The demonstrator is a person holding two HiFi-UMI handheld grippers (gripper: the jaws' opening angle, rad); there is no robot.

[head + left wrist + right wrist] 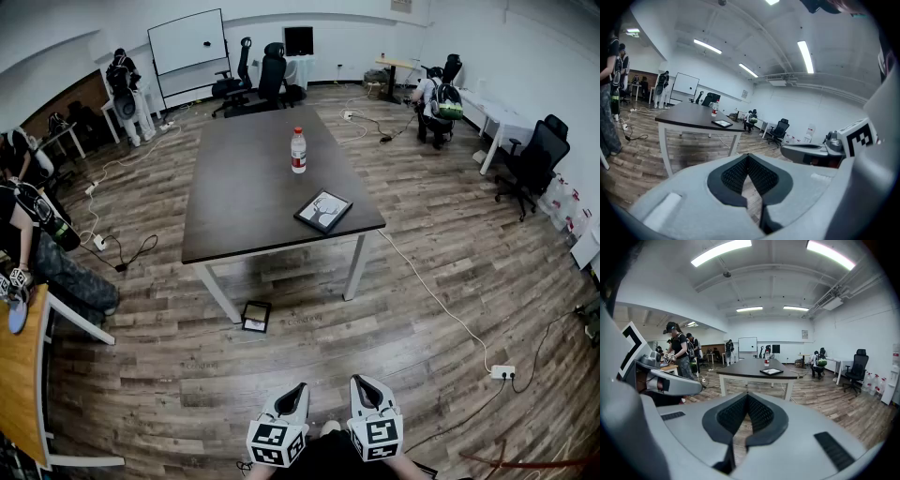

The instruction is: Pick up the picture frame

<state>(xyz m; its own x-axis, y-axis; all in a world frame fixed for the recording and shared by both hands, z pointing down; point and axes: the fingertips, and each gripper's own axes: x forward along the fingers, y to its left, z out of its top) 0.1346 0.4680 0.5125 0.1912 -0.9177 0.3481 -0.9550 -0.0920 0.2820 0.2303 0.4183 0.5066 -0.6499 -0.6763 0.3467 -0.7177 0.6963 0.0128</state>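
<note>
The picture frame [322, 211] is black with a pale picture and lies flat near the front right corner of the dark table [244, 187]. It shows small in the left gripper view [723, 123] and the right gripper view [771, 371]. My left gripper [299, 387] and right gripper [360, 382] are side by side low in the head view, over the wooden floor and well short of the table. Both are shut and hold nothing, as seen in the left gripper view [748, 160] and the right gripper view [747, 400].
A water bottle [298, 150] with a red cap stands mid-table. A second small frame [255, 316] lies on the floor by a front table leg. Cables and a power strip [502, 372] run at right. A wooden desk [19, 366] and people are at left, office chairs at back.
</note>
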